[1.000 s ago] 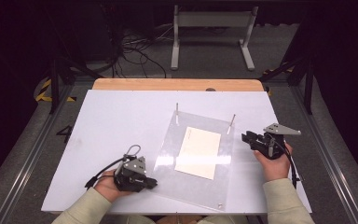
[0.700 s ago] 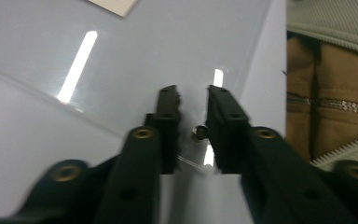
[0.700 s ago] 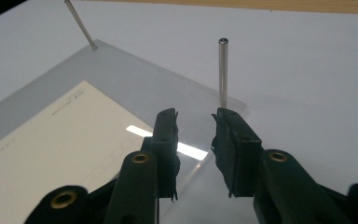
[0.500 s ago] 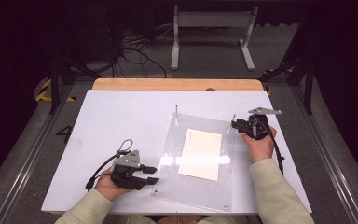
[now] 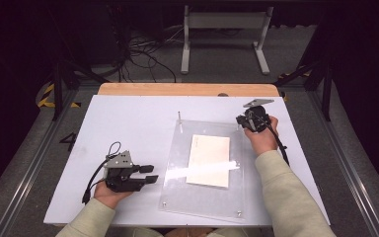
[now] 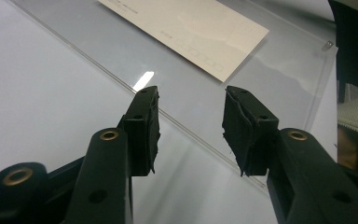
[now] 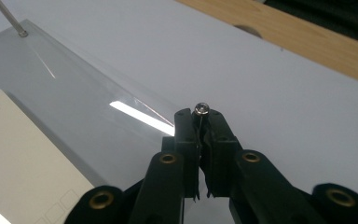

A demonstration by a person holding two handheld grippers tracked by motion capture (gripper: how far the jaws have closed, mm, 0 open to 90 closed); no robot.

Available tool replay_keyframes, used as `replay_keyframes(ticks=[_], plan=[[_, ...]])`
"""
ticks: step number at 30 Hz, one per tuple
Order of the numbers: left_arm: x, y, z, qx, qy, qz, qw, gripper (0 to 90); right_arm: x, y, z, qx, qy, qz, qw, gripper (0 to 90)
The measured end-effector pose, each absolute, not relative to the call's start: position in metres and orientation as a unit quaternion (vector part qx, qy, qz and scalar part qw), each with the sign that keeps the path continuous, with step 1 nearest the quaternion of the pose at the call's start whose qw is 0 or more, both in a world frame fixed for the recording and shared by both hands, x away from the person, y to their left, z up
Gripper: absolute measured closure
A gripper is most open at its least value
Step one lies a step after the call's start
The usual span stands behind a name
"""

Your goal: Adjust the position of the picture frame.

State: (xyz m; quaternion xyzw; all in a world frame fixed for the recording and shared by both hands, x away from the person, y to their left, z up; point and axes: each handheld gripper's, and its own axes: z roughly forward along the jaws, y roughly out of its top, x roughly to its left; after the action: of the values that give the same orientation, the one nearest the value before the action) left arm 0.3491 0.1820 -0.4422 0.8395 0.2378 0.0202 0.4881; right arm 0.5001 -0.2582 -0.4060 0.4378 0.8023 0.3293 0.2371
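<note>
Near left on the white surface (image 5: 128, 113), the left claw (image 5: 149, 174) rests released beside a clear panel (image 5: 177, 168) covering a card (image 5: 208, 160), while the right claw (image 7: 200, 122) clenches the far-right corner screw (image 7: 201, 108), likely one of four.

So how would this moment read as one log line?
right gripper: jaws shut on pin | left gripper: open by clear plate | card under plate

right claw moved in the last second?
Yes. The right claw has gone from beside the acrylic sheet's right edge up to its far right corner, nearer the wooden strip, and is shut on the corner screw.
</note>
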Motion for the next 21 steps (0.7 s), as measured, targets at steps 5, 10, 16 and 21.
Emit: replay_keyframes(ticks=[5,10,16,21], plan=[[0.345,0.184,-0.441,0.841,0.229,0.026,0.49,56.2,0.51,-0.233,-0.4,0.415,0.815,0.325,0.242,85.0],[0.345,0.186,-0.441,0.84,0.231,0.028,0.491,56.2,0.513,-0.209,-0.403,0.395,0.827,0.326,0.232,85.0],[0.345,0.184,-0.44,0.844,0.224,0.029,0.487,56.0,0.513,-0.206,-0.412,0.399,0.83,0.327,0.209,84.9],[0.345,0.182,-0.441,0.847,0.222,0.03,0.483,55.9,0.508,-0.212,-0.419,0.408,0.823,0.341,0.198,84.9]])
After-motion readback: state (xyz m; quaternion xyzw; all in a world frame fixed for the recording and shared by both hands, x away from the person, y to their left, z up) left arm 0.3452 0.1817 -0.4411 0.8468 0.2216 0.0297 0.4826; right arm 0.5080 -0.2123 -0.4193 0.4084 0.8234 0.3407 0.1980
